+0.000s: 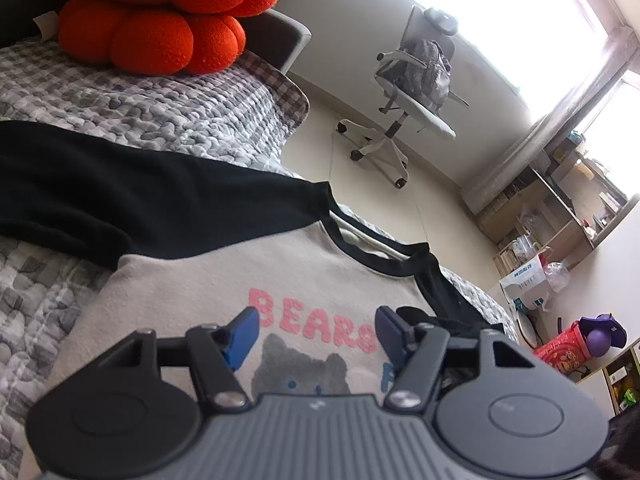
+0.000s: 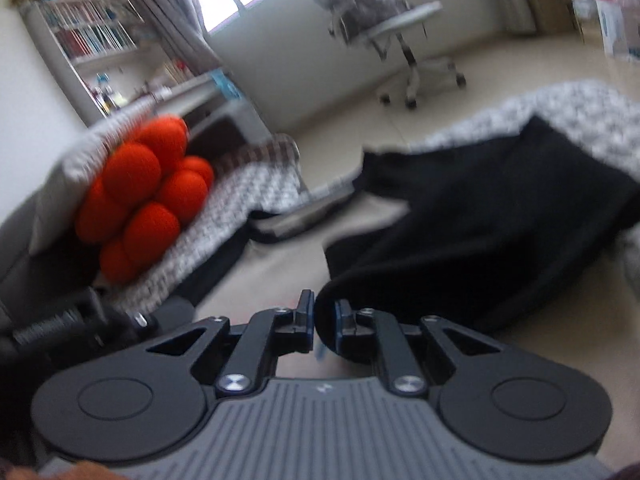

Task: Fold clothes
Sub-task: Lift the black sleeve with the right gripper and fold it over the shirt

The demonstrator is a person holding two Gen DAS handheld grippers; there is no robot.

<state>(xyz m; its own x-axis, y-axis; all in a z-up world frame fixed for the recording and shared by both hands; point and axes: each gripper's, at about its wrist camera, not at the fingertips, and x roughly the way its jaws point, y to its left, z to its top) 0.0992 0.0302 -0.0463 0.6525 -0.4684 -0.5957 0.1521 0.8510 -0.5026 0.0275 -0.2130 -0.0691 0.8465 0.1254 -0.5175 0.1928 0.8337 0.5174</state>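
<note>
The shirt (image 1: pixel 208 280) is beige with black sleeves (image 1: pixel 120 192) and a black neckband, pink "BEARS" lettering (image 1: pixel 316 322) and a grey bear (image 1: pixel 300 368) with blue eyes. The quilt (image 1: pixel 152 108) bears a grey-and-white pebble pattern with a brown checked edge. The cushion (image 1: pixel 160 12) is bright orange-red. The chair (image 1: pixel 404 96) is white and pale grey. The left gripper (image 1: pixel 316 334) has blue pads on black arms.
</note>
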